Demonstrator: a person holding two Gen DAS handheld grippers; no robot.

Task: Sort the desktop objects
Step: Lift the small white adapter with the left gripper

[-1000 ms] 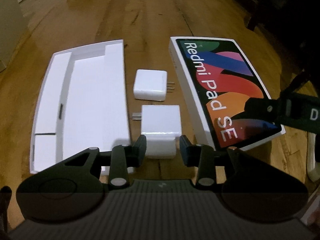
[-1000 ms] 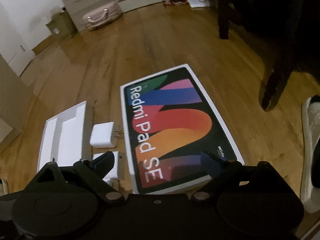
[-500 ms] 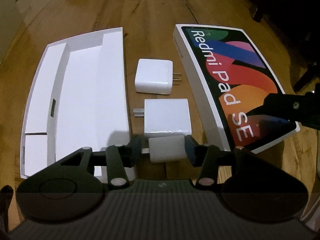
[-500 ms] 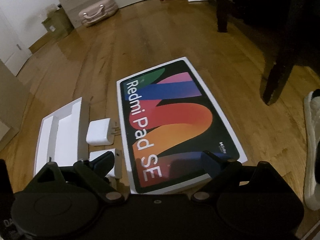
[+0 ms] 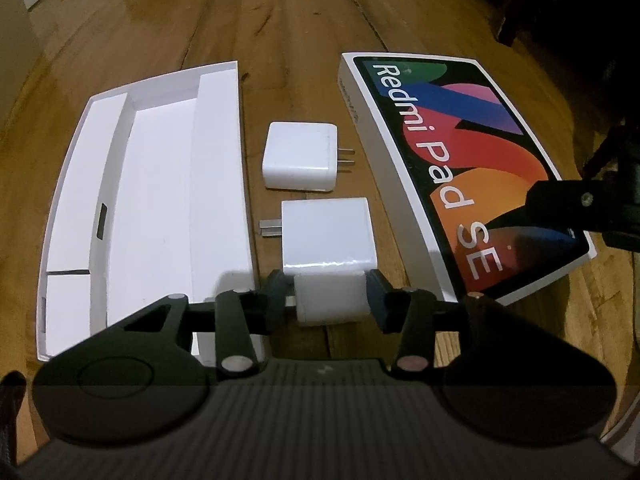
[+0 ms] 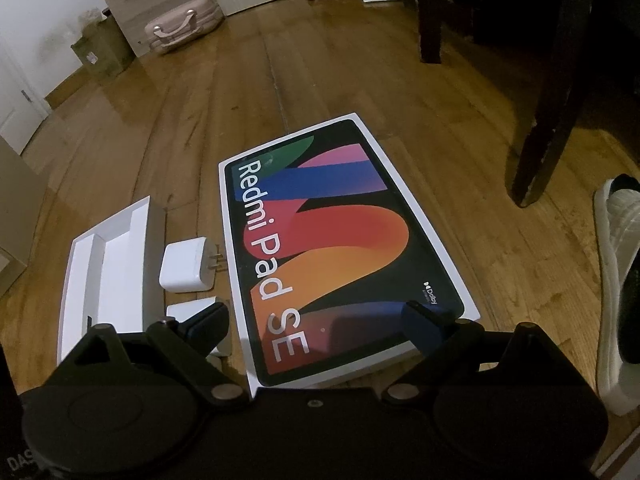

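Left gripper [image 5: 329, 295] jaws around glossy boxy charger [image 5: 326, 240]; right gripper [image 6: 316, 322] jaws spread.

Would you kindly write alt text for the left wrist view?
The left tool grips the nearest white charger by its sides. Two more chargers lie beyond on the wooden floor, between an open white tray and a Redmi Pad SE box.

We see two white chargers [image 5: 300, 156] [image 5: 326, 236], a white tray [image 5: 160, 200], and a black-faced box [image 5: 460, 168] with green, pink, blue, red, orange swirls.
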